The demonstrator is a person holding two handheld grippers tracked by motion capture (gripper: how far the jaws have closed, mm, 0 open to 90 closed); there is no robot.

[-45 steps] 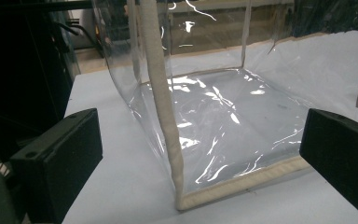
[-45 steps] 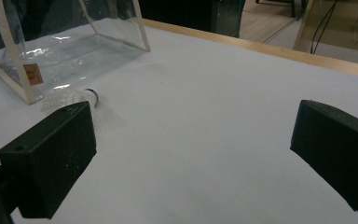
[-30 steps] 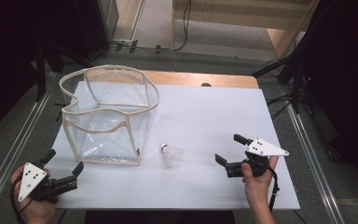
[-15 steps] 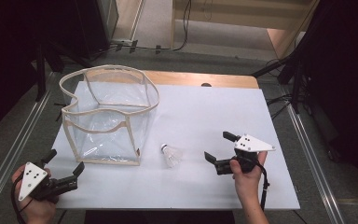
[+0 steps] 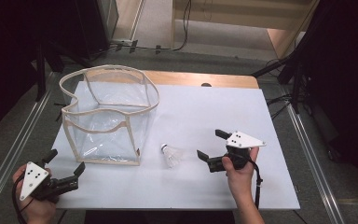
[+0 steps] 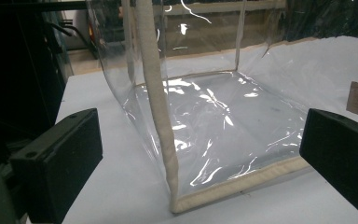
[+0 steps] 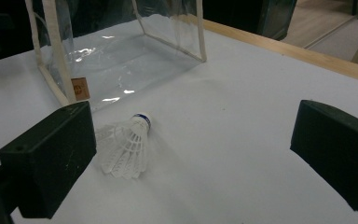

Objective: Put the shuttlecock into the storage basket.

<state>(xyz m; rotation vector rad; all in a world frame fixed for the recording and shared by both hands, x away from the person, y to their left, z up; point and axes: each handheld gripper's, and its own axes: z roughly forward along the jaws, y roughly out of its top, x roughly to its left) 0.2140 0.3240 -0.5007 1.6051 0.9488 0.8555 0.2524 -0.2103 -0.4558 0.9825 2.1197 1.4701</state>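
I am sliding my right gripper [image 5: 212,148], jaws wide open, leftward toward the white feathered shuttlecock [image 5: 172,155] lying on the white bench [image 5: 214,107] beside the clear plastic bag [image 5: 107,116], closing the gap for a grasp.

Shuttlecock [image 5: 172,155] on table [image 5: 214,107], between bag [image 5: 107,116] and right tongs [image 5: 210,145].

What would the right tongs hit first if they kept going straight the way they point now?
Probably the shuttlecock. The right tongs are open and point left across the white table toward it; in the right gripper view it lies just ahead, near the left jaw. Beyond it stands the clear bag. Depth is uncertain.
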